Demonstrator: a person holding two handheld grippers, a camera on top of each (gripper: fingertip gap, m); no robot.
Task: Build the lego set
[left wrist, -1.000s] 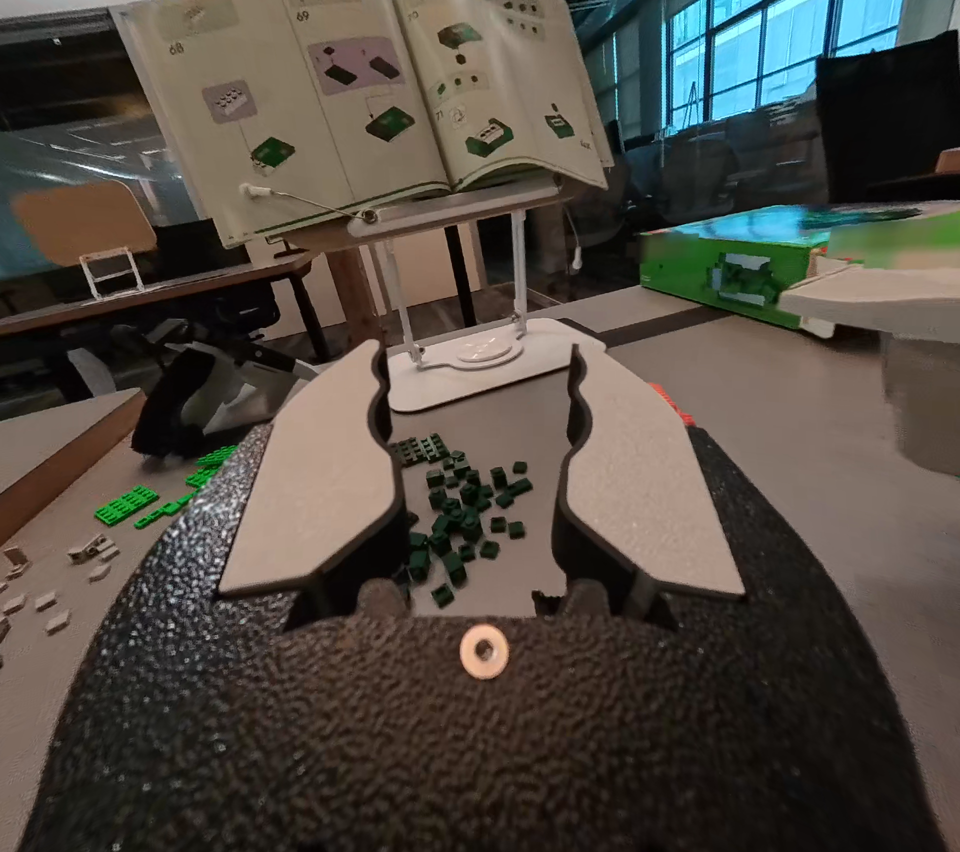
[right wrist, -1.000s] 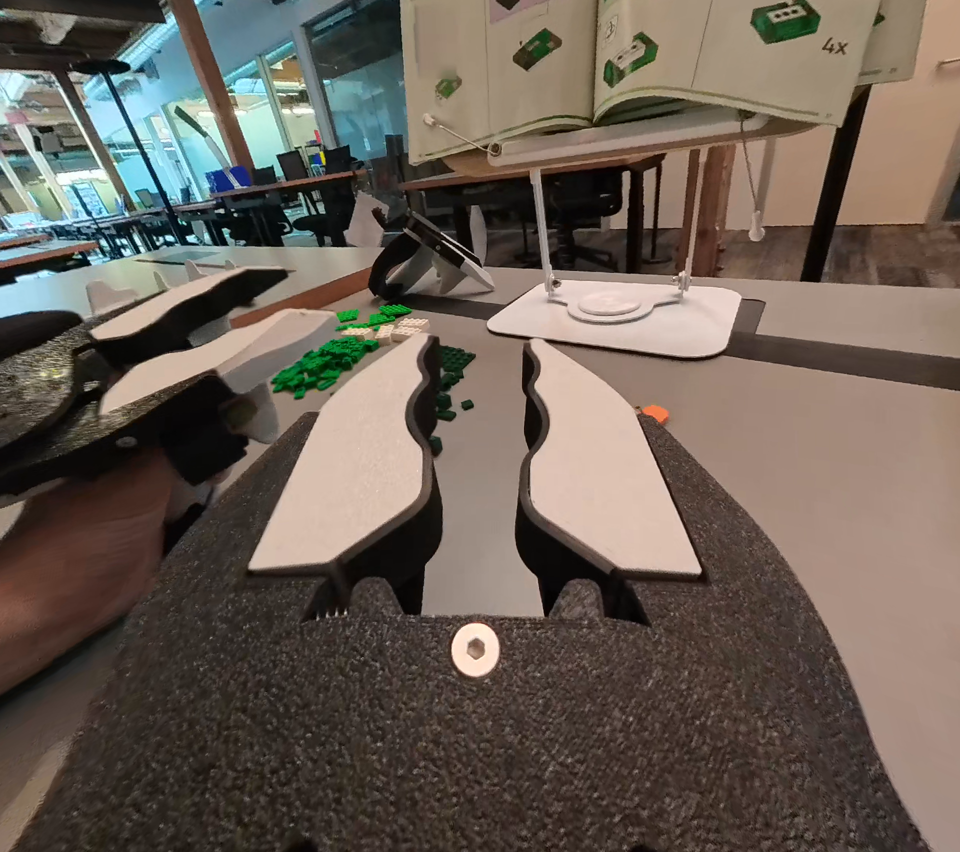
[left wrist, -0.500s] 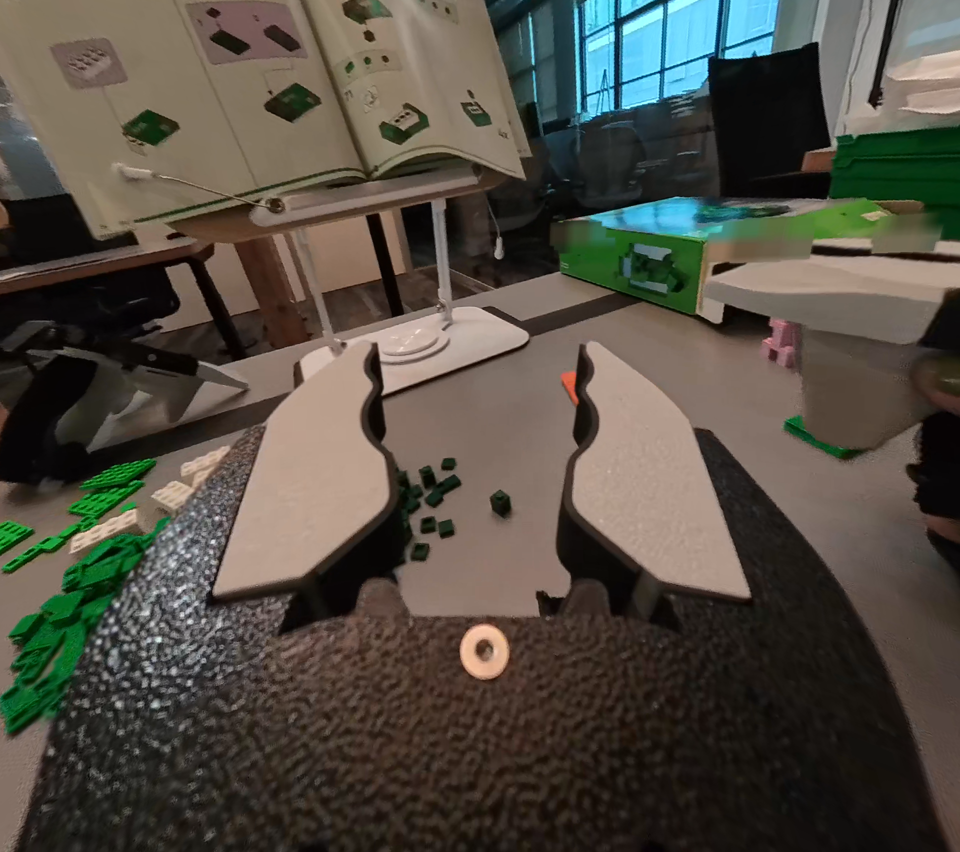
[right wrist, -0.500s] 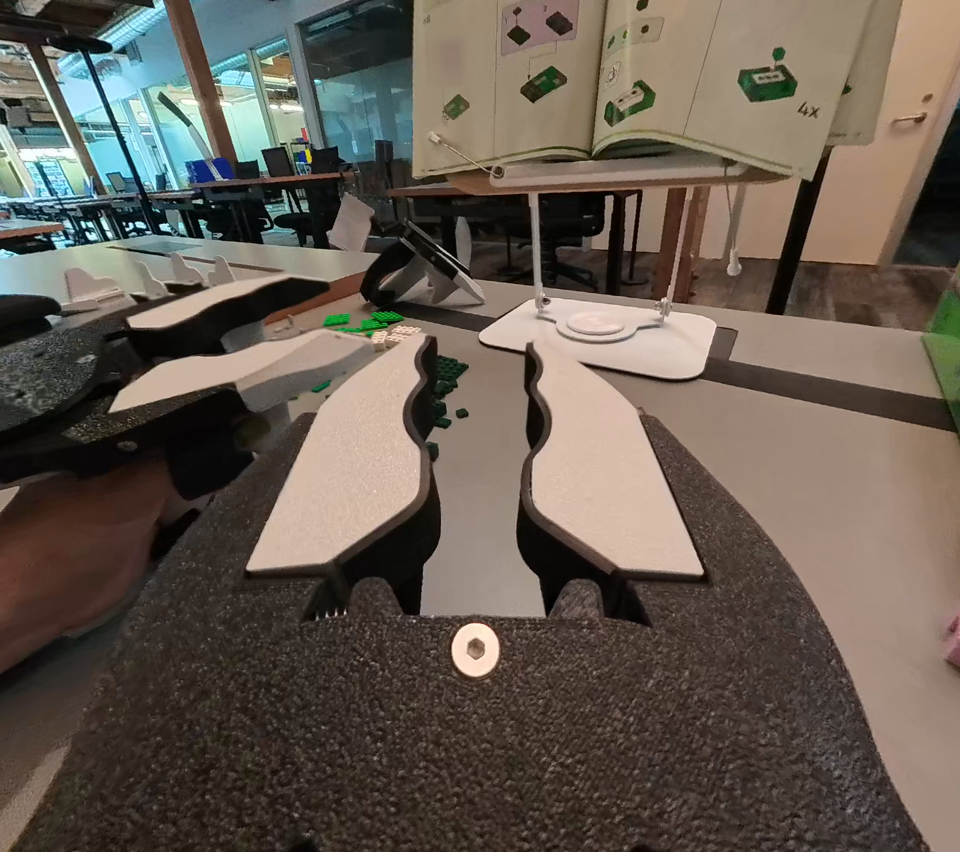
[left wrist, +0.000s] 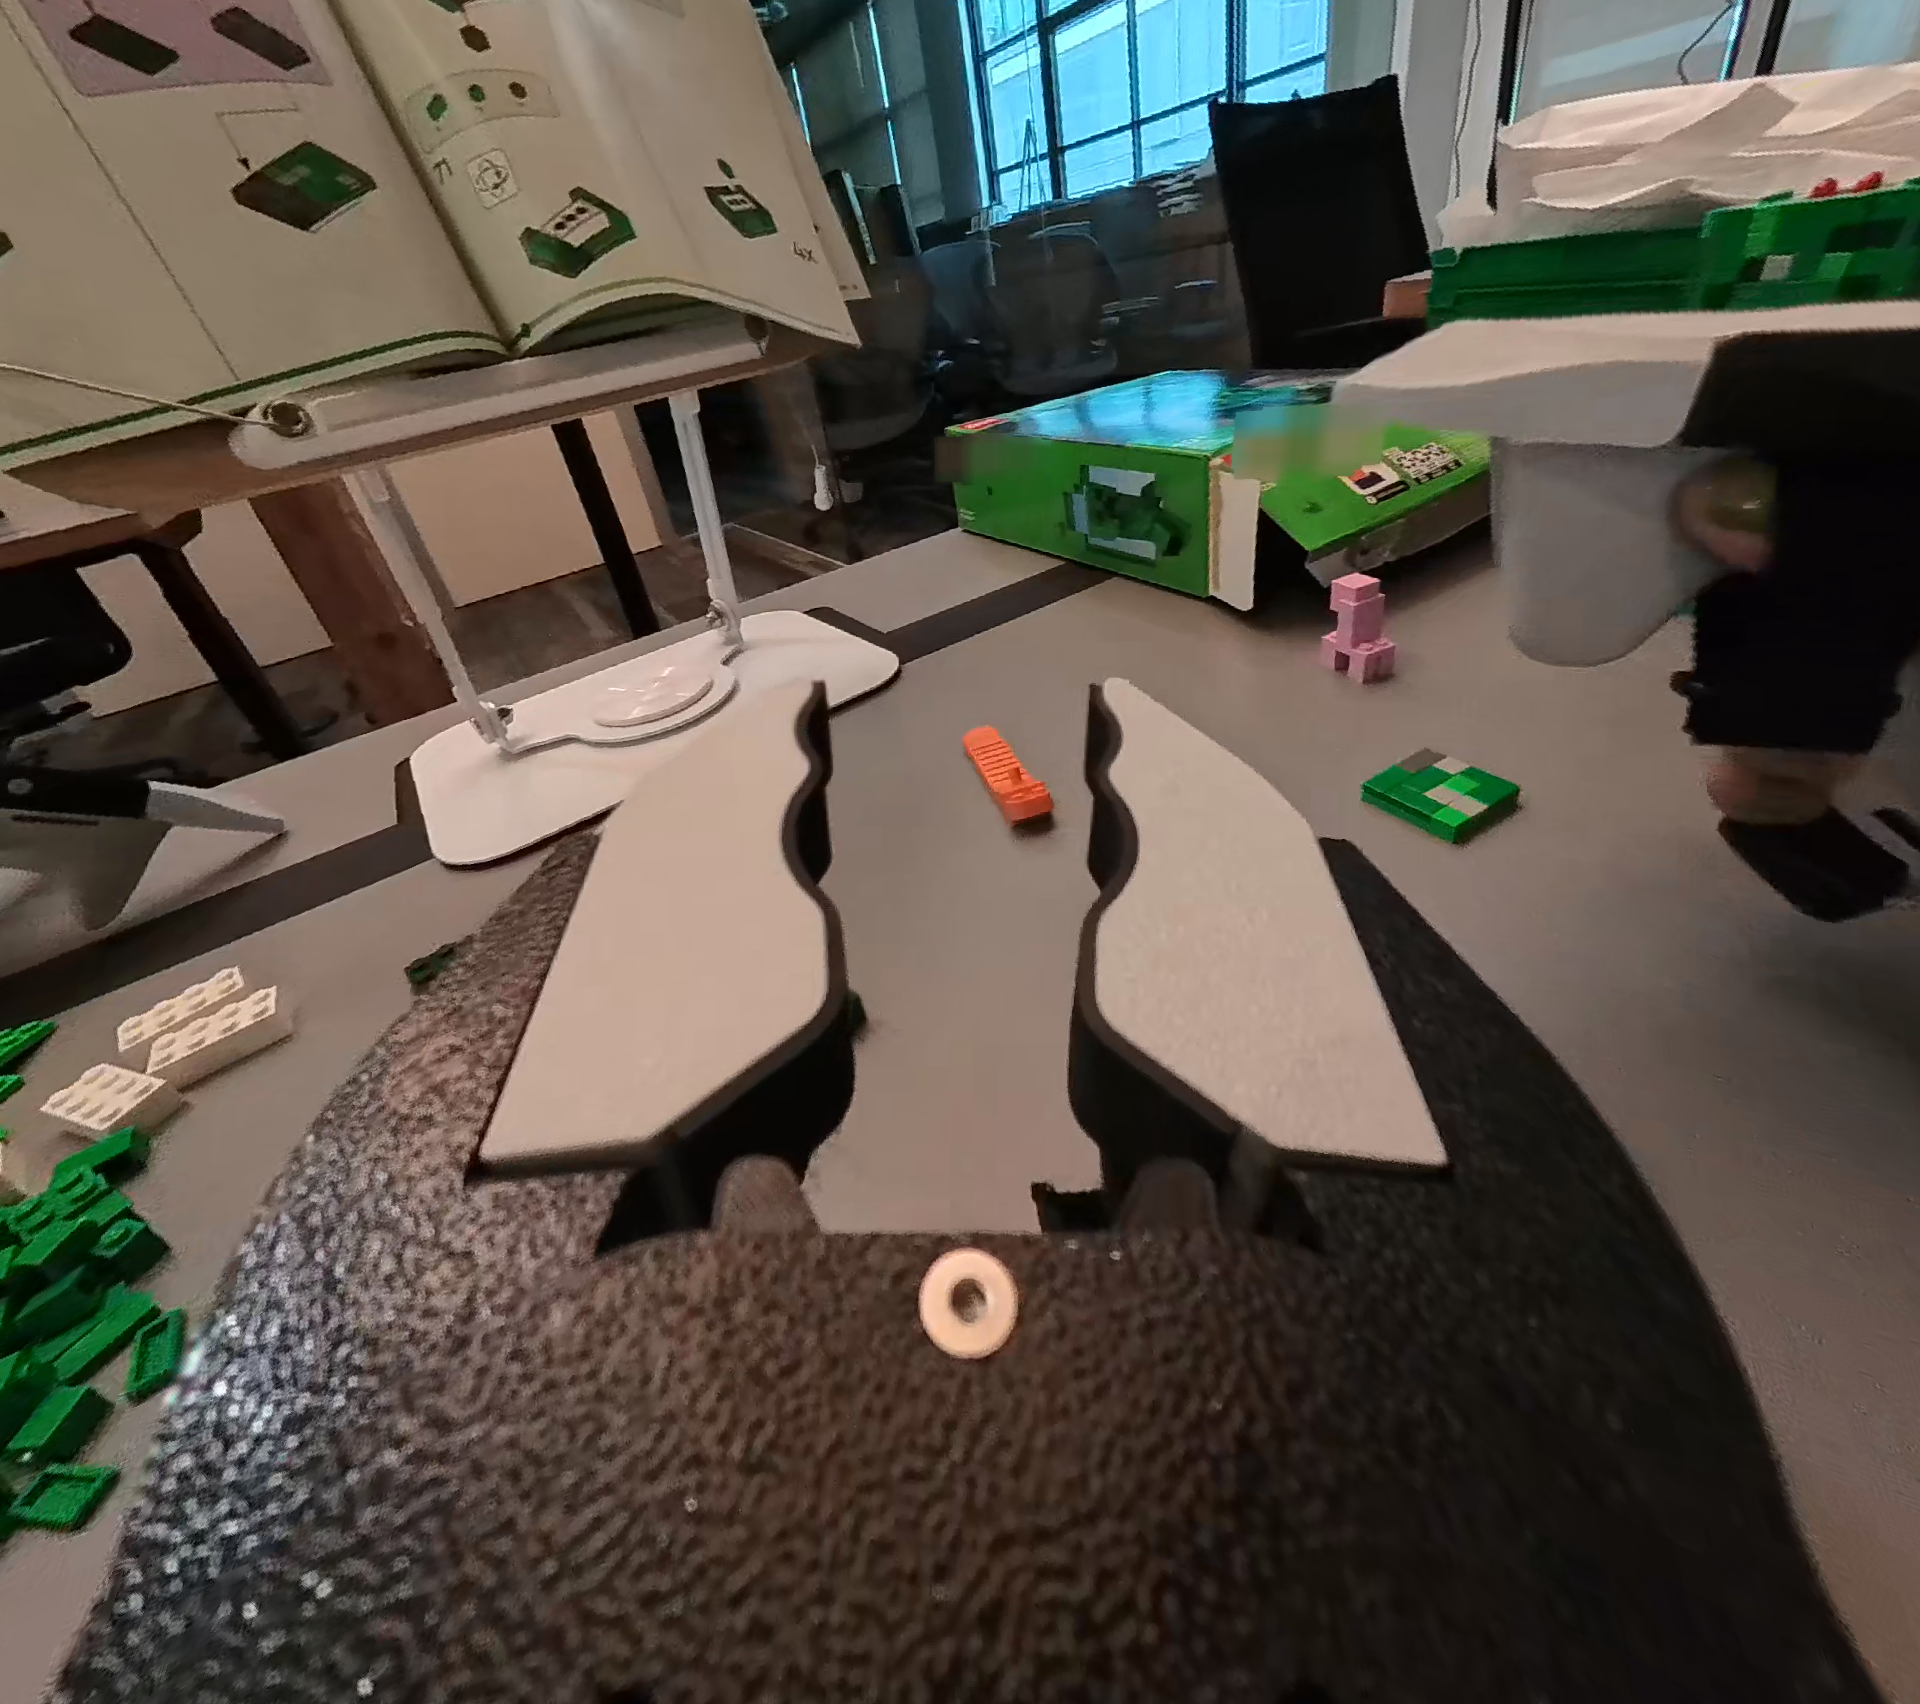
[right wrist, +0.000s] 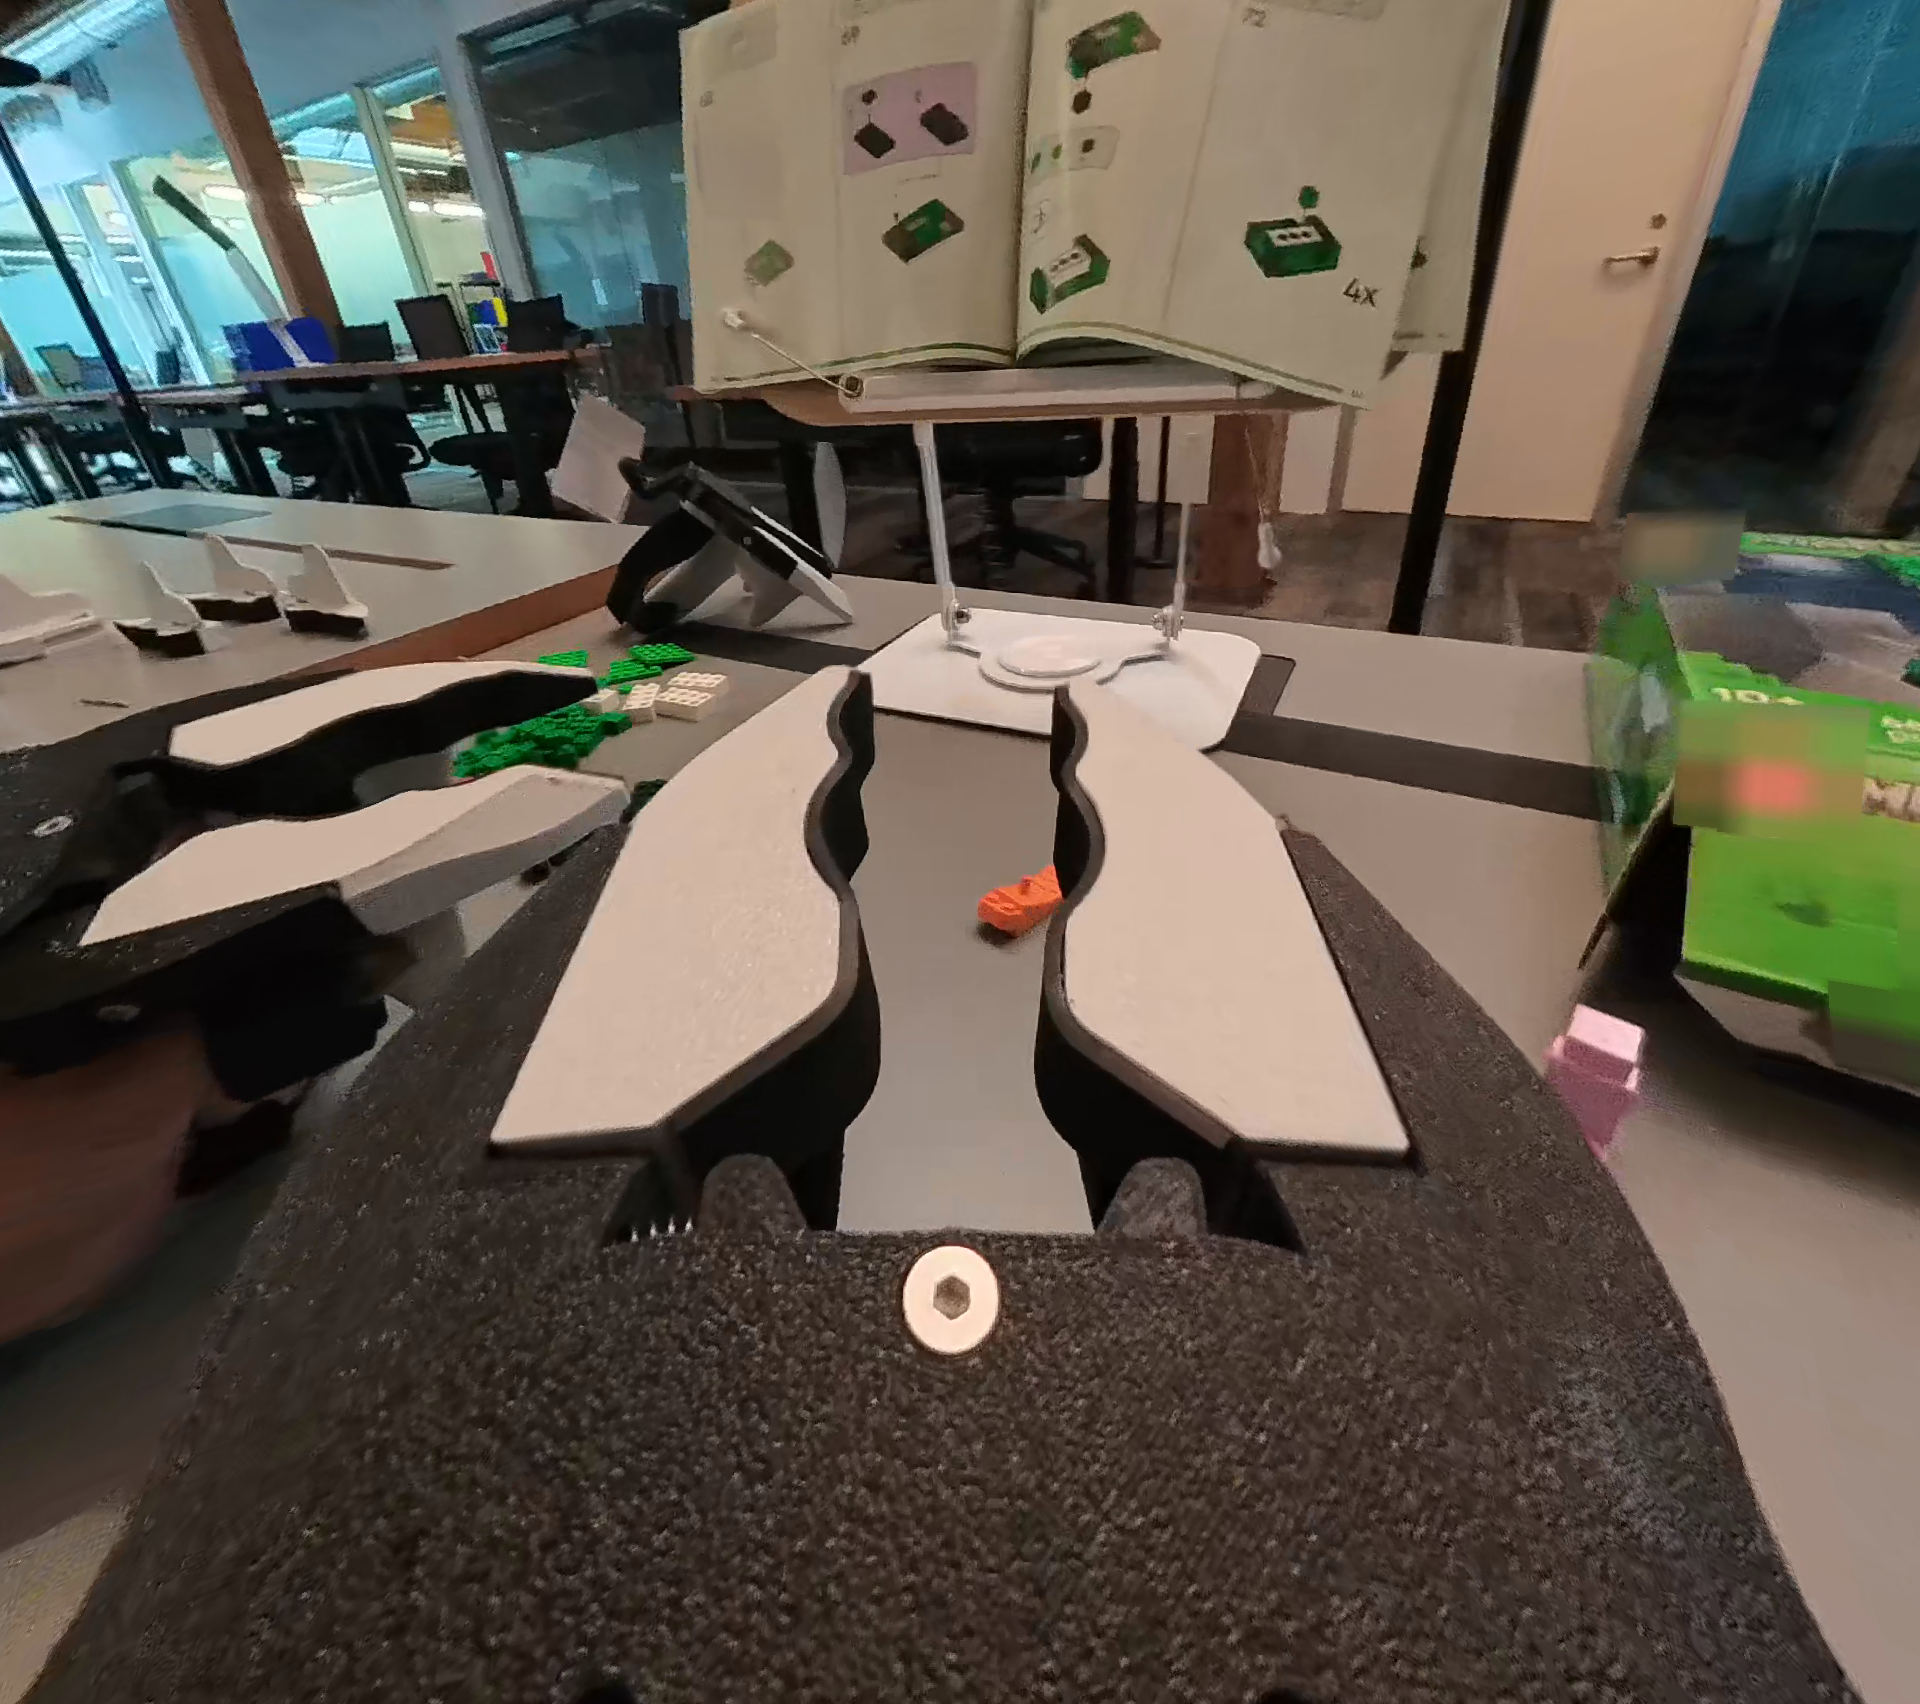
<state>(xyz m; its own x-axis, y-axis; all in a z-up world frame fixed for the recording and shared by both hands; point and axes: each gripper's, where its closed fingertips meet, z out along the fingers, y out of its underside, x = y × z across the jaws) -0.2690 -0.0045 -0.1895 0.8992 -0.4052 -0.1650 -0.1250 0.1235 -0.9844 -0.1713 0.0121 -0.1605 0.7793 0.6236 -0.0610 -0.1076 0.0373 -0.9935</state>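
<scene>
the left gripper (left wrist: 956, 709) is held low and level over the grey table (left wrist: 1558, 979), its fingers spread with nothing between them, aimed past an orange tool (left wrist: 1006, 773) lying flat beyond the tips. the right gripper (right wrist: 954, 698) sits alongside, level, fingers also apart and empty, pointing at the white stand (right wrist: 1060, 667) that holds the open manual (right wrist: 1039, 158). green bricks (left wrist: 62, 1280) and white bricks (left wrist: 203, 1026) lie loose to the left. a small green plate build (left wrist: 1439, 790) rests flat to the right, near a pink figure (left wrist: 1356, 628) and the green box (left wrist: 1153, 480). a hand (right wrist: 73, 1166) grips the left tool.
</scene>
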